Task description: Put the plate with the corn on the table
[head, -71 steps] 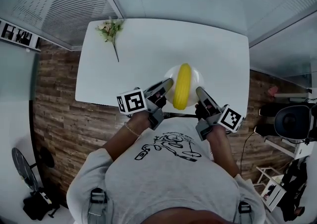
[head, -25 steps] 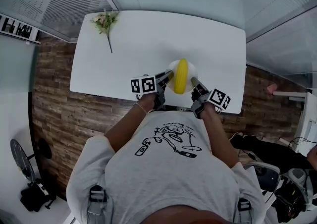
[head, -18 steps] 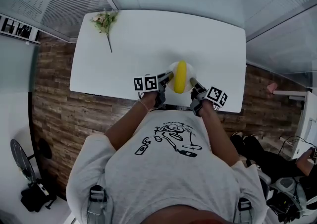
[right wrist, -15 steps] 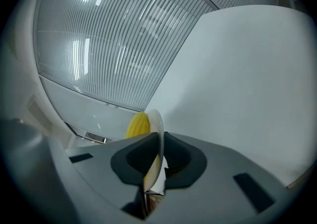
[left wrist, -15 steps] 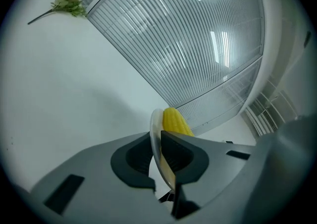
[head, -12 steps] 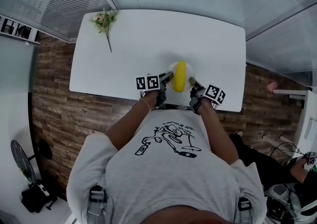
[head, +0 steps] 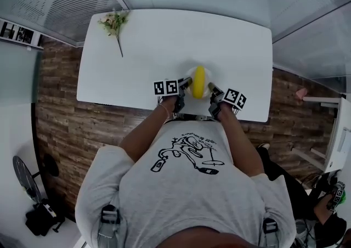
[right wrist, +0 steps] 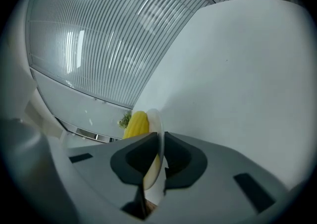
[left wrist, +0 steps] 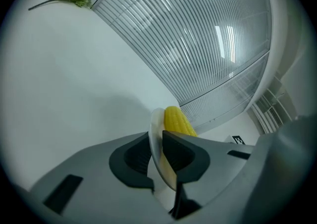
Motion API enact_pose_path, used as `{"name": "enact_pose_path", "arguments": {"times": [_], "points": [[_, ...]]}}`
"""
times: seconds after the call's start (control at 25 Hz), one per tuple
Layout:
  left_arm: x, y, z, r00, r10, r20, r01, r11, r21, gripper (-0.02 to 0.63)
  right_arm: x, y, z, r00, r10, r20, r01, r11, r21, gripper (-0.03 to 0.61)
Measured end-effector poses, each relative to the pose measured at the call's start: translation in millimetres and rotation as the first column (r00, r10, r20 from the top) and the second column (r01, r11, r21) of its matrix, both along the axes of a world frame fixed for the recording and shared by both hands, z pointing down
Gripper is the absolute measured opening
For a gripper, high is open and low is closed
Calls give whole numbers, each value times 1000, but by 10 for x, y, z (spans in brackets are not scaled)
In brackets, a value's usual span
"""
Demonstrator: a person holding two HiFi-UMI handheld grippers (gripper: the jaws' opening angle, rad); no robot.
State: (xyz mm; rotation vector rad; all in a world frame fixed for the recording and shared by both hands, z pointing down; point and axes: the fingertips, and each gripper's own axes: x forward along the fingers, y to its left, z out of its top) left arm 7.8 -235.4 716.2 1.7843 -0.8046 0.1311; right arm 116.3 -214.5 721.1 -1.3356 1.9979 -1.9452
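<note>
The plate with corn rests near the table's near edge. The left gripper and right gripper have just been opening, jaws slack around its rim; next, draw both back clear

The plate is over the table close to its near edge, a little right of that edge's middle, and the corn lies on it, pointing from near edge to far edge. A flower sprig lies at the far left corner, well apart from the plate, its stem pointing toward the near edge
</note>
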Motion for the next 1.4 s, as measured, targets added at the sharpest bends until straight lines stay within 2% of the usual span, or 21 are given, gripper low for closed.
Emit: {"name": "enact_pose_path", "arguments": {"times": [0.4, 0.8, 1.16, 1.4], "points": [[7, -26, 250, 995, 27, 98, -26, 1000, -8, 75, 10, -23, 274, 999, -2, -35, 1, 999, -37, 55], [8, -33, 389, 988, 34, 149, -29, 999, -36, 86, 20, -45, 417, 998, -5, -64, 1, 998, -63, 60], [-15, -32, 425, 969, 49, 242, -38, 998, -51, 101, 11, -43, 471, 996, -14, -93, 6, 997, -83, 66], [-26, -40, 425, 938, 83, 335, -77, 997, -30, 116, 18, -61, 480, 993, -23, -114, 14, 997, -82, 69]]}}
